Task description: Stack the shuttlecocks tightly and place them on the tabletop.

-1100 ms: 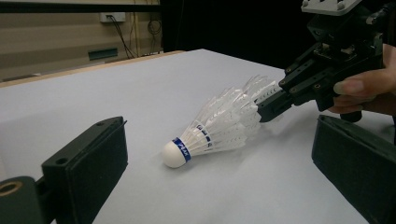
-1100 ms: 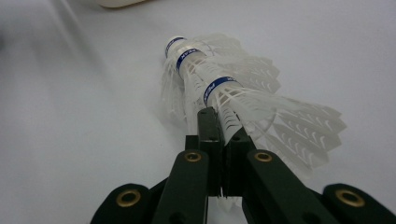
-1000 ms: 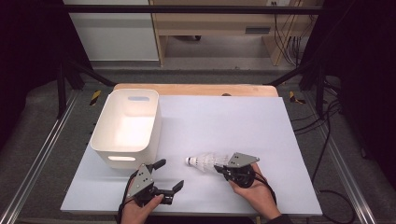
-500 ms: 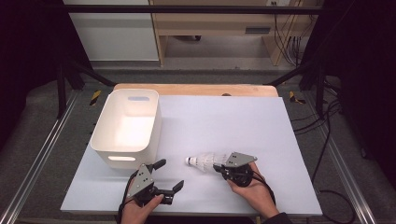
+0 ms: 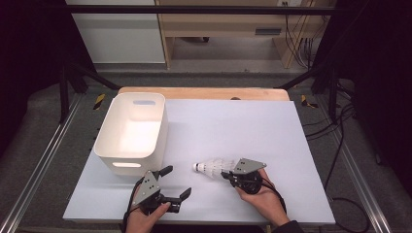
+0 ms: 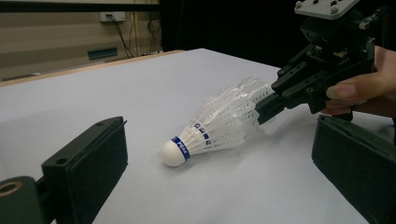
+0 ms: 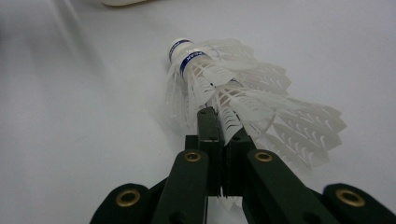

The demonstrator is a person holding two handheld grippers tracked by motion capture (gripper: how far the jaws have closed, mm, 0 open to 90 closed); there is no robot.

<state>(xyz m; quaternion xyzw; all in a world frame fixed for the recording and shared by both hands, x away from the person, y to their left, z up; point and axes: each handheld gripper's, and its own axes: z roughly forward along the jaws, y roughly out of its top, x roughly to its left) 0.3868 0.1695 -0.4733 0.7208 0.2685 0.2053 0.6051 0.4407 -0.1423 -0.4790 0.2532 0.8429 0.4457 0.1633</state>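
Shuttlecock (image 5: 212,167) lies on its side on the white desk (image 5: 243,126), near the front edge, its cork tip toward the white bin (image 5: 130,133) that stands well apart at the left. The right tongs (image 5: 227,175) are clamped on the feathered skirt's rim; in the right gripper view the jaws pinch the white feathers with the blue-banded cork pointing away. The left tongs (image 5: 176,183) sit low over the desk just to the left of the shuttlecock, jaws spread wide and holding nothing, the shuttlecock showing between them in the left gripper view.
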